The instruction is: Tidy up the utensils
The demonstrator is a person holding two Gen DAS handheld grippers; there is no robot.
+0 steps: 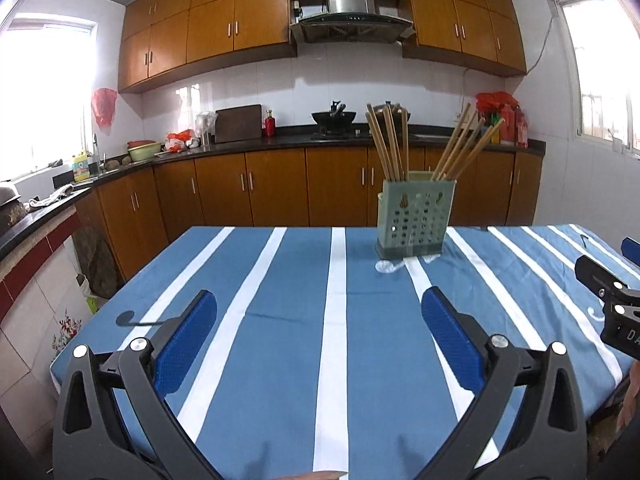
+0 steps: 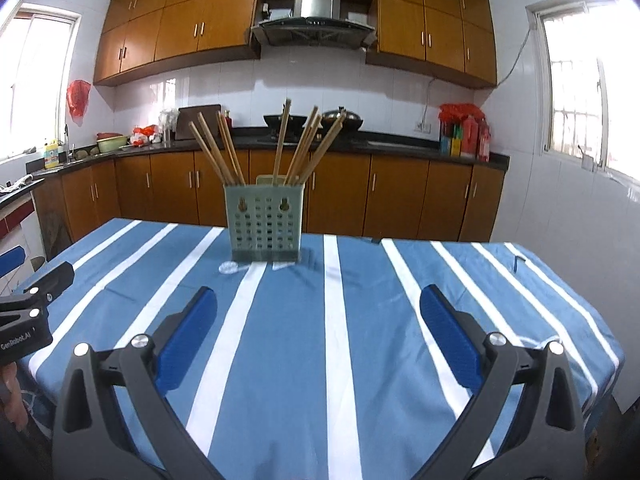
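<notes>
The left hand-held gripper (image 1: 320, 322) hangs over the near part of the desk (image 1: 280, 360) with its blue-padded fingers (image 1: 188, 344) spread wide and nothing between them, pointing slightly downward across the blue cloth with white stripes. To its right, the right hand-held gripper (image 2: 318, 322) is likewise released, its fingers (image 2: 450, 340) wide apart over bare cloth and gripping nothing; its black body shows at the right edge of the left wrist view, and the left one's body shows at the left edge of the right wrist view, so the two sit side by side and apart. Ahead of both, toward the far edge of the desk, stands the pale green perforated utensil holder (image 2: 265, 224), upright on a darker base. Wooden chopsticks (image 2: 224, 152) stand in it in two bunches, one leaning left and one leaning right (image 2: 316, 148), with a single stick nearly upright between them in the right wrist view. Just in front of the holder's base lie small clear plastic pieces (image 2: 230, 268) on the cloth; what they are cannot be told. Behind the desk runs a dark kitchen counter (image 1: 260, 146) over brown cabinet doors, carrying a green bowl (image 1: 144, 152) at the left, a dark cutting board (image 1: 239, 123) leaning on the wall tiles, a black wok (image 1: 334, 117) on the stove under a steel range hood (image 1: 350, 2), and red bottles (image 1: 514, 124) at the right end. Windows shine brightly on both side walls.
</notes>
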